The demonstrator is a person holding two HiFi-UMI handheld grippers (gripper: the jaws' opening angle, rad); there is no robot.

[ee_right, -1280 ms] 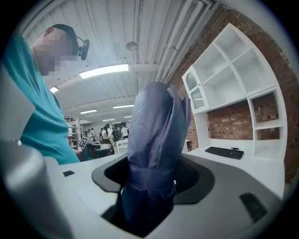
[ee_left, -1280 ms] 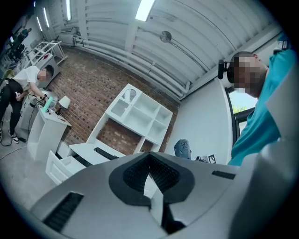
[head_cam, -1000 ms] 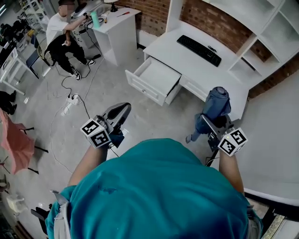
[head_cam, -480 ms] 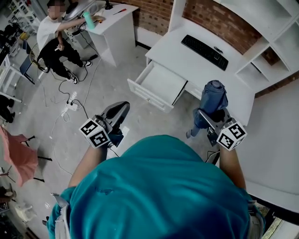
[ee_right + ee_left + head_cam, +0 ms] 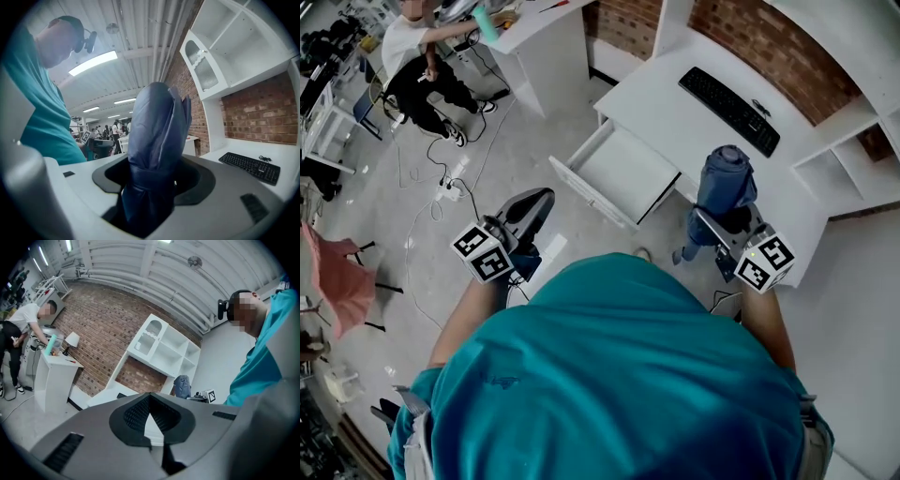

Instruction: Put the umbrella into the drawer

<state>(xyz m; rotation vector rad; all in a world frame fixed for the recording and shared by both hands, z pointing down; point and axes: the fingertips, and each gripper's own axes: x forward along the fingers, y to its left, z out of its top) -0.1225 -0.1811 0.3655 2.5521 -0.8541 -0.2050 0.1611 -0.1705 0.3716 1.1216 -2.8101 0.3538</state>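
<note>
umbrella (image 5: pixel 727 187): blue, folded, upright, clamped in right gripper (image 5: pixel 150 187) | drawer (image 5: pixel 626 174): white, pulled open, left of umbrella

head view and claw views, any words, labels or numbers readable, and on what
No readable text in any view.
Left cube, on the left claw: square marker pattern, no letters.
Right cube, on the right claw: the same.
Keyboard: keys too small to read.
Umbrella: no print seen.
Shirt: faint mark, unreadable.

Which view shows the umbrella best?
The right gripper view: the blue umbrella fills it, clamped between the right gripper's fingers. The head view shows it from above; the left gripper view, only small, distant.
</note>
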